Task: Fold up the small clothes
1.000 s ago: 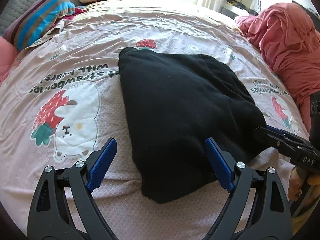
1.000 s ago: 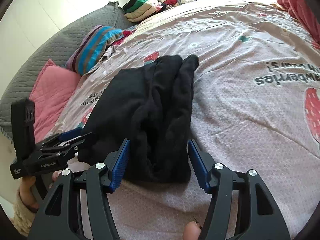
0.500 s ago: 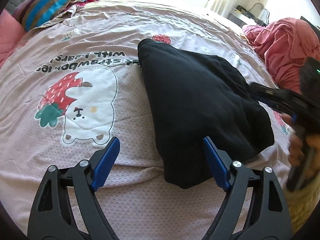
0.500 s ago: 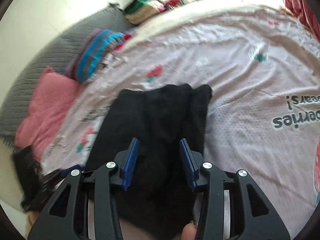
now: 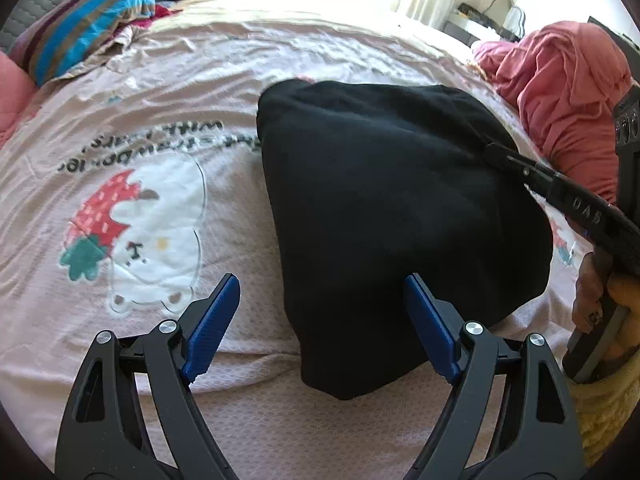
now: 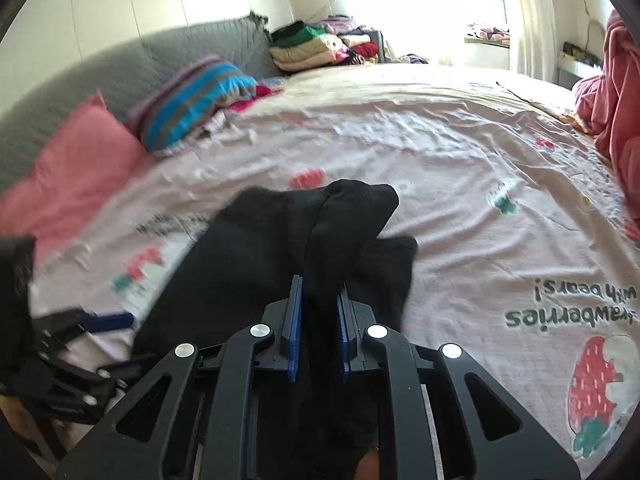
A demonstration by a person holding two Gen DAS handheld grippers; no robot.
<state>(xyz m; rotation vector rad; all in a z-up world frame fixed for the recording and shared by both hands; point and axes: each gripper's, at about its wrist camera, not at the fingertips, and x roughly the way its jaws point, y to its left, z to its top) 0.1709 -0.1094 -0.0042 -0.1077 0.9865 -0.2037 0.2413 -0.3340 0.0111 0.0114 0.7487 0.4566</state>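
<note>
Lying on the pink bedsheet point(image 5: 248, 40), the black garment point(image 5: 384, 208) is in the middle of the bed, partly folded, with its narrow end toward the left gripper. At the far left of the left wrist view a striped pillow point(image 5: 86, 12) lies at the edge of the bed, and a printed bear with a strawberry point(image 5: 140, 236) is on the sheet beside the garment. The left gripper point(image 5: 322, 308) has its blue pads wide apart; the near end of the garment lies between them, but the pads do not press on it. To the right, the right gripper point(image 5: 496, 152) reaches onto the far edge of the garment, and a hand point(image 5: 600, 296) holds its handle. A red cloth pile point(image 5: 568, 96) is at the far right. In the right wrist view the right gripper point(image 6: 319, 308) has just been closing, and its pads now pinch a raised fold of the black garment point(image 6: 320, 240) between them.
</note>
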